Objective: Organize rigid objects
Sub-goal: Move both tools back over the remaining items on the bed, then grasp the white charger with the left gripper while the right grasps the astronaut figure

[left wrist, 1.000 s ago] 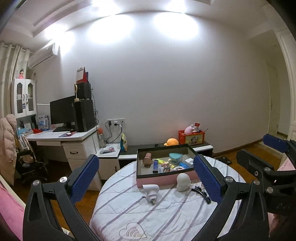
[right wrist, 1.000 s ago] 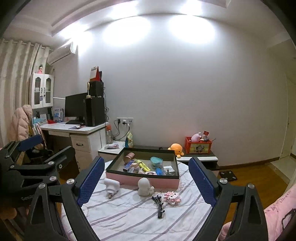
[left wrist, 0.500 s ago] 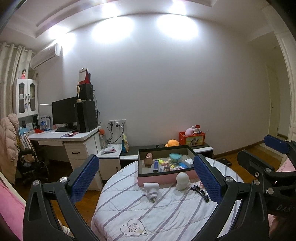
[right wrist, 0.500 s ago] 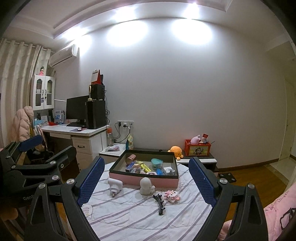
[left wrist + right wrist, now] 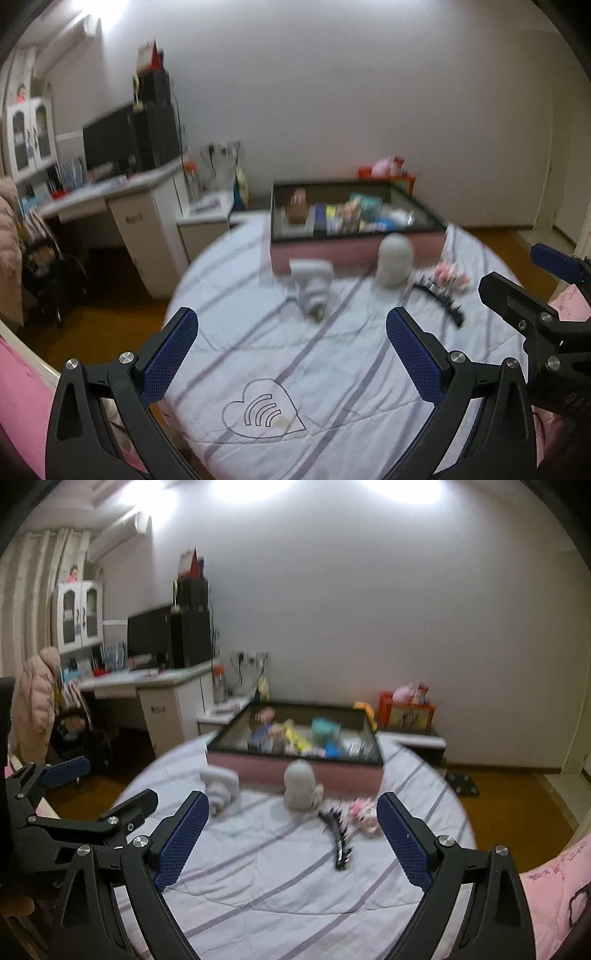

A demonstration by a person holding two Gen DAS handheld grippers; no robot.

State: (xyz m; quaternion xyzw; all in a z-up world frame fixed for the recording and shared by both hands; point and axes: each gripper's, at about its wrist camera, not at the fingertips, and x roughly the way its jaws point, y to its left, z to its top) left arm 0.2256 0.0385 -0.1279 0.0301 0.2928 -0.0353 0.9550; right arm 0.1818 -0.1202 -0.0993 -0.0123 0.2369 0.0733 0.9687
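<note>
Left to right on the round striped tablecloth [image 5: 295, 878]: a white plug-like gadget [image 5: 312, 286], a white rounded figurine [image 5: 300, 784], a black toothed hair clip [image 5: 338, 836] lying lengthwise toward the viewer, and a small pink toy [image 5: 364, 810]. The left gripper [image 5: 291, 363] and right gripper [image 5: 291, 838] hang wide apart-jawed, empty. The right is nearer the clip. The pink-sided tray [image 5: 295, 771] stands behind; nothing blocks.

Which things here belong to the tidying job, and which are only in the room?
For the job:
- pink-sided storage box
- white round figurine
- white plug-like gadget
- black hair clip
- small pink toy

Only in the room:
- white desk
- red box of toys
</note>
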